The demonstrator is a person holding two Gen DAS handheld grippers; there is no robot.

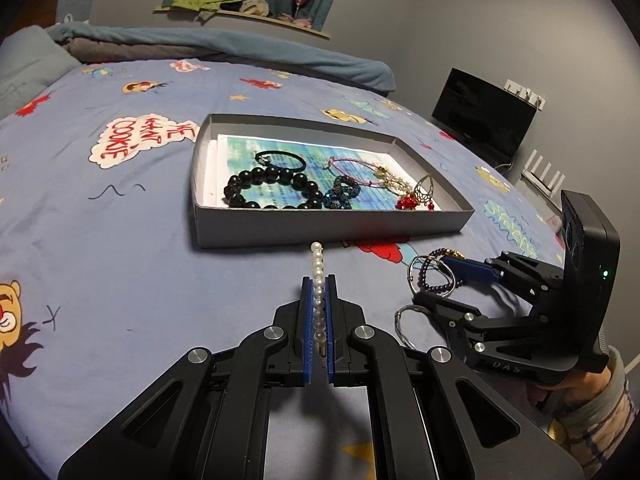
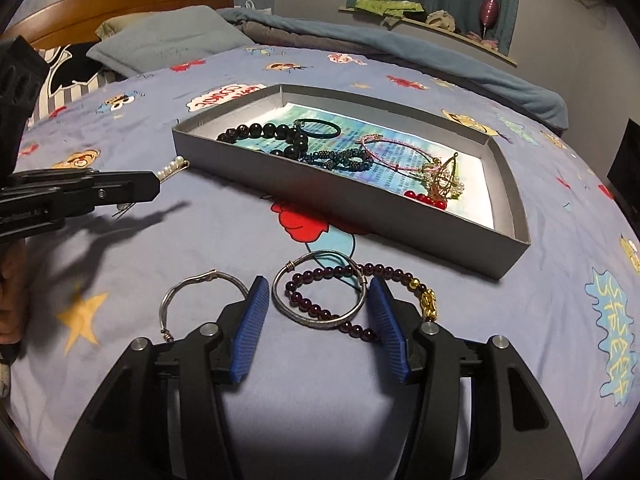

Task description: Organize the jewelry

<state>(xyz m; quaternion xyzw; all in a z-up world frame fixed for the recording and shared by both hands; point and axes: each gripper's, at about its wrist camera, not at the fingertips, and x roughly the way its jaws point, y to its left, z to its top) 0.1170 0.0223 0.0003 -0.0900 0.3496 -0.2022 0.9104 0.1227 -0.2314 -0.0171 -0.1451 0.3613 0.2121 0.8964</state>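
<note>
My left gripper (image 1: 319, 282) is shut on a white pearl strand (image 1: 318, 276) and holds it just above the bed, in front of the grey tray (image 1: 320, 230); it also shows in the right wrist view (image 2: 158, 184) with the pearls (image 2: 173, 168) sticking out. My right gripper (image 2: 318, 294) is open, its blue pads either side of a silver bangle (image 2: 320, 318) and a dark purple bead bracelet (image 2: 352, 272) lying on the bed. A second silver bangle (image 2: 200, 282) lies left of it. The tray holds a black bead bracelet (image 1: 276, 178), a black hair tie (image 1: 280, 158), a pink cord bracelet (image 1: 360, 166) and earrings (image 1: 416, 196).
The bed has a blue cartoon sheet (image 1: 120, 240). Pillows (image 2: 160, 40) and a wooden headboard (image 2: 120, 4) are at the far end, a rolled blanket (image 1: 240, 46) along the far side. A black monitor (image 1: 484, 116) stands beyond the bed's right edge.
</note>
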